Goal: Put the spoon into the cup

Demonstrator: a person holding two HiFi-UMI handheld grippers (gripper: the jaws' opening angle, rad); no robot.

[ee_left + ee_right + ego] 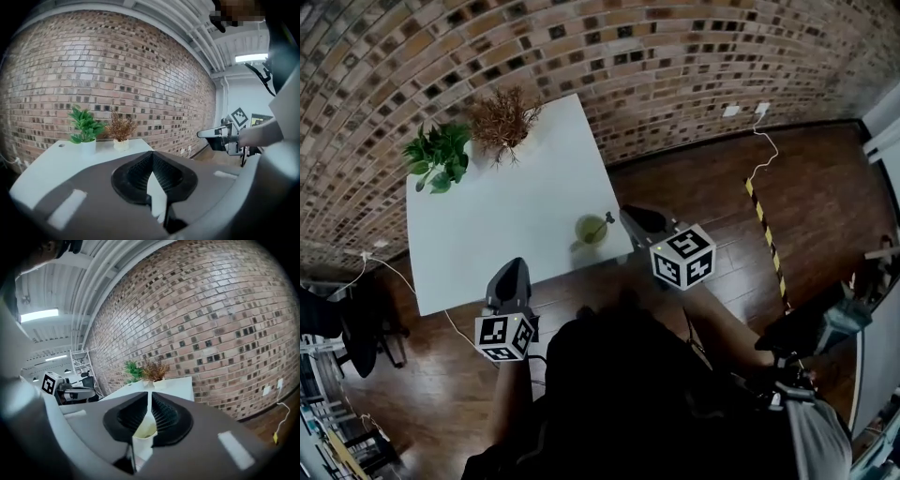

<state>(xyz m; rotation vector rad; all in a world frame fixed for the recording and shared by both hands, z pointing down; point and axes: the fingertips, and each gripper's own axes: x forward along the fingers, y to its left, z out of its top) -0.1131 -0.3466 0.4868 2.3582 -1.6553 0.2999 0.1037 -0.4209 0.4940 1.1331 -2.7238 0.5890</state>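
Note:
On the white table (506, 216), near its front right edge, stands a yellow-green cup (590, 232) with the spoon (606, 221) leaning inside it, handle up and to the right. My right gripper (630, 214) hangs just right of the cup, off the table edge, its jaws together and empty. In the right gripper view the cup (144, 431) shows low behind the gripper (149, 394). My left gripper (513, 267) is at the table's front edge, left of the cup. In its own view the gripper (151, 154) is shut on nothing.
A green potted plant (439, 155) and a dried brown plant (502, 120) stand at the table's far side by the brick wall. A white cable and striped floor tape (766, 225) lie on the wooden floor to the right. A dark chair (356, 328) is at the left.

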